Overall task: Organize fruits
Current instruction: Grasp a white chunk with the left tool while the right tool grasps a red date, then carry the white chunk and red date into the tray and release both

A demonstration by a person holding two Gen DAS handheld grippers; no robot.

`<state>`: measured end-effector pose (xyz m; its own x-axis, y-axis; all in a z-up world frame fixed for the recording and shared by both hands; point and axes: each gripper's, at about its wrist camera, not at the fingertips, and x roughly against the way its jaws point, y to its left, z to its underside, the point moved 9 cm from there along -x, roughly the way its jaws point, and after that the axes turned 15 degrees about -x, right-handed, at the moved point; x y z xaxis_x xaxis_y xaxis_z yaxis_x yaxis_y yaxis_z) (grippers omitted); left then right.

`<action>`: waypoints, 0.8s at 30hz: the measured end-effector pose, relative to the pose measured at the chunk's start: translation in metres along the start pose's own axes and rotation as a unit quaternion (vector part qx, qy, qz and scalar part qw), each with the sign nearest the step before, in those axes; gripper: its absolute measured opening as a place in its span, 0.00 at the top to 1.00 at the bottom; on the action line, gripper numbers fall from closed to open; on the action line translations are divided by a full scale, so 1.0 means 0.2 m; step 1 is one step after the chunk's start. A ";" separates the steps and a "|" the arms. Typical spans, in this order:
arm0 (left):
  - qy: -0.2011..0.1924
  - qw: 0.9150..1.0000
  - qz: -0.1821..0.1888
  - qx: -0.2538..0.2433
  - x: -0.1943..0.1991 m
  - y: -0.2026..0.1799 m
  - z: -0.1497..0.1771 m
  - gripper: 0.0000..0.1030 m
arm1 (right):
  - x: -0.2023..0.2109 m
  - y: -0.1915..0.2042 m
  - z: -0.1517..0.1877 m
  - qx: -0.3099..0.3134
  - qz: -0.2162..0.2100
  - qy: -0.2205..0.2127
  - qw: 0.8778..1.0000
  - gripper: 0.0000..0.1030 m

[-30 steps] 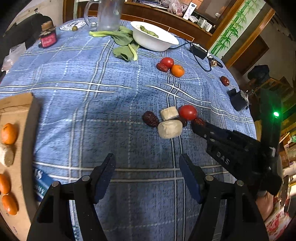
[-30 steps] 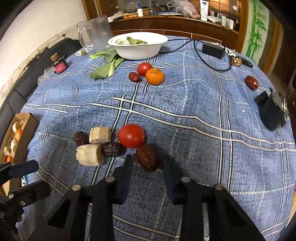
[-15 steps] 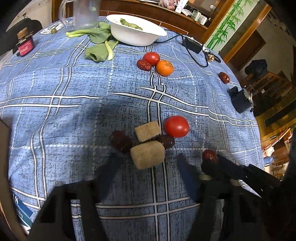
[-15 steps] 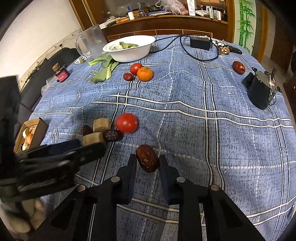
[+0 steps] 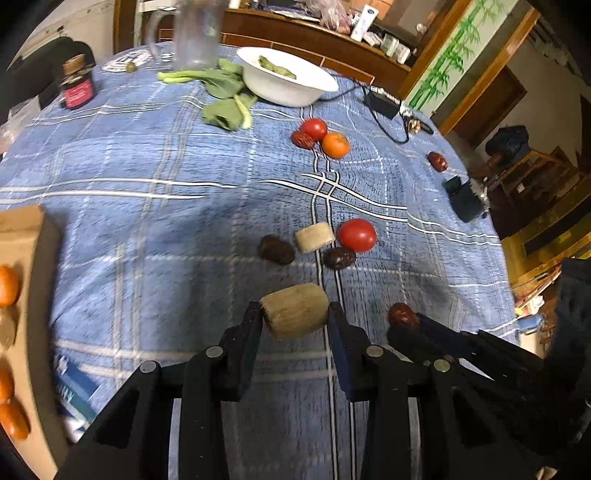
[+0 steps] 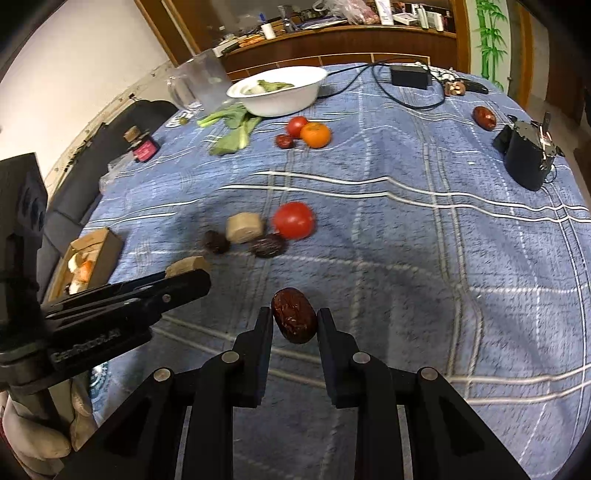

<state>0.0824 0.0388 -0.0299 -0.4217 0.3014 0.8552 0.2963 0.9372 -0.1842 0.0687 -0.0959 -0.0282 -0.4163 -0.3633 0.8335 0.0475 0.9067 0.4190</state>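
My left gripper (image 5: 295, 319) is shut on a tan cylindrical chunk (image 5: 294, 311), held above the blue plaid cloth; it also shows in the right wrist view (image 6: 186, 264). My right gripper (image 6: 294, 321) is shut on a dark red date (image 6: 294, 315), lifted off the cloth; that date shows in the left wrist view (image 5: 402, 314). On the cloth lie a second tan chunk (image 5: 314, 237), a tomato (image 5: 357, 235) and two dark dates (image 5: 276, 250) (image 5: 339, 257). A cardboard box (image 5: 27, 266) with oranges (image 5: 7, 286) sits at the left.
Further back lie a tomato (image 5: 314, 128), an orange (image 5: 335, 144) and a date (image 5: 302, 139). A white bowl (image 5: 286, 81), leafy greens (image 5: 225, 107), a glass jug (image 5: 194, 33), a small jar (image 5: 77, 86), a black adapter with cable (image 5: 382, 105), a lone date (image 5: 437, 161) and a black device (image 5: 464, 199) stand around.
My left gripper has closed on the nearer tan chunk and lifted it away from the group. My right gripper has lifted the date higher and drawn it back.
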 end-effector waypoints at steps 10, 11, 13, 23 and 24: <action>-0.031 0.996 -0.030 0.082 0.50 0.44 0.32 0.66 | 0.05 0.53 0.16 0.051 -0.074 0.021 0.996 0.74; -0.032 0.995 -0.038 0.090 0.53 0.49 0.36 0.66 | 0.05 0.60 0.19 0.059 -0.084 0.026 0.994 0.74; -0.030 0.991 -0.062 0.113 0.63 0.64 0.48 0.66 | 0.05 0.74 0.25 0.073 -0.102 0.038 0.991 0.74; 0.019 0.971 -0.148 0.186 0.86 1.17 0.98 0.66 | -0.13 1.33 0.76 0.171 -0.141 0.132 0.966 0.74; 0.024 0.971 -0.150 0.186 0.86 1.20 1.01 0.66 | -0.15 1.36 0.80 0.178 -0.139 0.138 0.964 0.74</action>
<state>-0.0914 0.3501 -0.0250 -0.3978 0.0055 0.9175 -0.1680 0.9826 -0.0787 -0.0507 0.1951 0.0041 -0.1086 -0.6022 0.7909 -0.3670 0.7637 0.5311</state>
